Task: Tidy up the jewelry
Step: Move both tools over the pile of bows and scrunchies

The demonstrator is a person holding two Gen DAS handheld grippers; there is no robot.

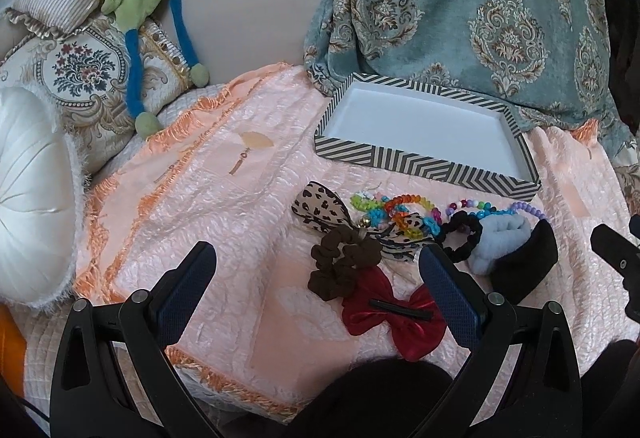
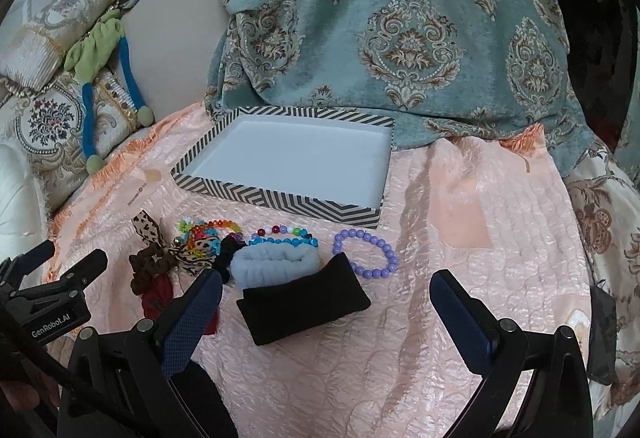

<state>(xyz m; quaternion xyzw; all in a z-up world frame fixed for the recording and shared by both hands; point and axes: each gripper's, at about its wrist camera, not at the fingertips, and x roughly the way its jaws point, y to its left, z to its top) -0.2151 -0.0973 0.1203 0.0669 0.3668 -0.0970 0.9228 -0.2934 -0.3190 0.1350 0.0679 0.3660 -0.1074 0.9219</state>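
Both grippers' fingers (image 2: 192, 322) spread, empty; purple bead bracelet (image 2: 366, 254) beside striped box (image 2: 280, 199).

The supporting surface is a bed covered by a pink quilted spread (image 2: 460, 278) with an orange fringe. A shallow box (image 2: 280, 199) with black-and-white chevron walls and a white floor lies on the spread near its far edge. In front of the box a cluster of items lies on the spread: a purple bead bracelet (image 2: 366, 254), a black pouch (image 2: 304, 300), a pale blue scrunchie (image 2: 272, 264), a brown scrunchie (image 1: 344, 266), a red bow (image 1: 396, 312), a leopard-print bow (image 1: 320, 209), a black scrunchie (image 1: 464, 238) and coloured bead bracelets (image 1: 400, 211). These items touch or overlap; the purple bracelet meets only the pouch's corner.
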